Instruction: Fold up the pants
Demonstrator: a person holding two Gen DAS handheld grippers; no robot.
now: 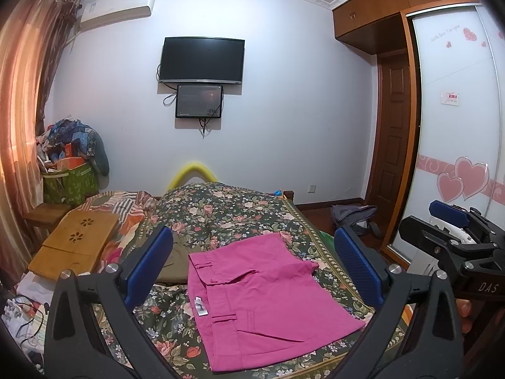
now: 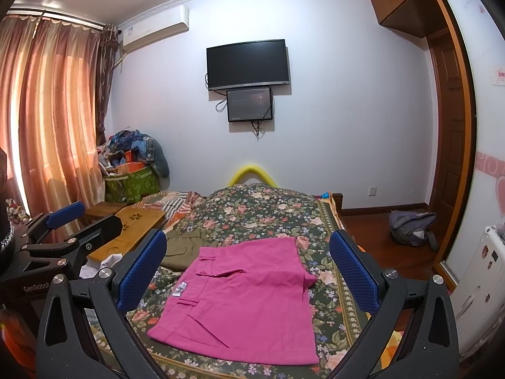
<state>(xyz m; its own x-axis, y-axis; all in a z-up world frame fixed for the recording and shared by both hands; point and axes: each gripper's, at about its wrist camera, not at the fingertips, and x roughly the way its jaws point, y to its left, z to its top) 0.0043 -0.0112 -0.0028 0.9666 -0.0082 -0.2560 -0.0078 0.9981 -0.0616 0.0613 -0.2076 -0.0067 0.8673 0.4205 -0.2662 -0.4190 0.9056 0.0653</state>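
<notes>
Pink shorts [image 1: 268, 303] [image 2: 246, 297] lie flat on the floral bedspread [image 1: 227, 214] [image 2: 252, 208], folded in half with the waistband and white label to the left. My left gripper [image 1: 252, 262] hovers above them, wide open and empty. My right gripper [image 2: 249, 265] is likewise open above the shorts, holding nothing. Each gripper shows in the other's view: the right gripper [image 1: 454, 224] at the right edge, the left gripper [image 2: 63, 221] at the left edge.
Olive-green folded pants [image 1: 178, 259] [image 2: 184, 246] lie just beyond the shorts. A wooden lap tray [image 1: 75, 243] [image 2: 126, 237] rests on the bed's left side. A grey backpack [image 2: 410, 227] sits on the floor at right, near the wardrobe [image 1: 457, 126].
</notes>
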